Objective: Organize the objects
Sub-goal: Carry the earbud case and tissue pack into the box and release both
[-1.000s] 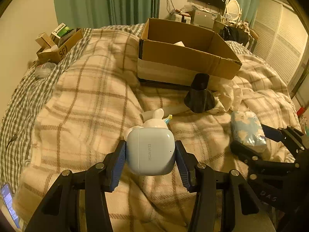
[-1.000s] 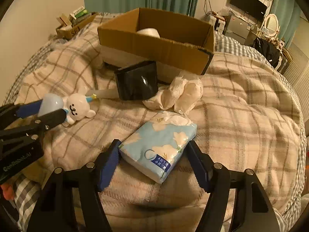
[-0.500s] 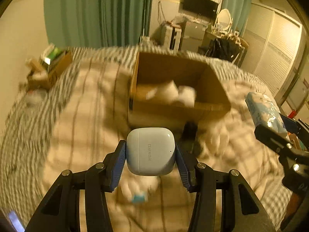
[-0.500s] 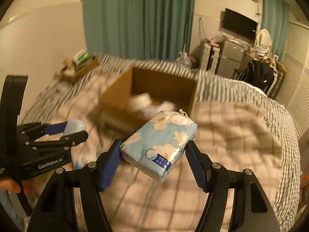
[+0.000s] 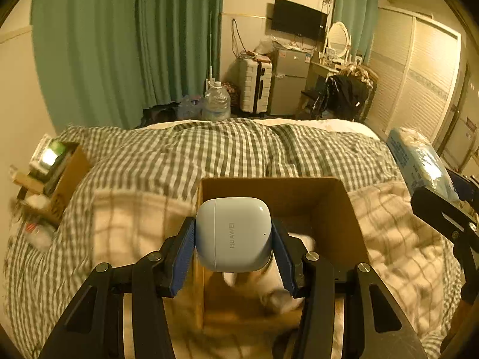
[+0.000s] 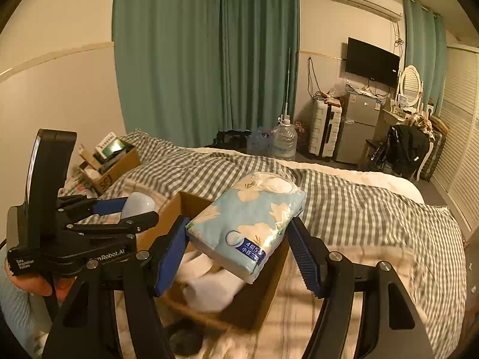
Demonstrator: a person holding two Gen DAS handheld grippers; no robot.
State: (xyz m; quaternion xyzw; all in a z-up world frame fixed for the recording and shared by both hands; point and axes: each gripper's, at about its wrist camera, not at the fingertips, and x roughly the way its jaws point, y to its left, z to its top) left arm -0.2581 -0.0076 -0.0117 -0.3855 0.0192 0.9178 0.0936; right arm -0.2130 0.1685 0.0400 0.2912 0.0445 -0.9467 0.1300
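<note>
My left gripper (image 5: 233,249) is shut on a pale blue earbuds case (image 5: 233,233) and holds it in the air above the near edge of the open cardboard box (image 5: 344,209). My right gripper (image 6: 239,246) is shut on a light blue flowered tissue pack (image 6: 248,218) and holds it above the same box (image 6: 167,218). White rolled items (image 6: 209,287) lie inside the box. The left gripper and the case (image 6: 137,205) show at the left of the right wrist view. The tissue pack (image 5: 419,161) shows at the right of the left wrist view.
The box sits on a plaid blanket (image 5: 125,221) over a checked duvet (image 6: 359,197). A smaller cardboard box (image 5: 60,173) with odds and ends is at the bed's left side. Beyond the bed stand water jugs (image 6: 284,142), a suitcase and a small fridge.
Both grippers lifted their objects off the bed and moved forward to over the cardboard box. The toy and black item on the blanket have dropped out of view.
</note>
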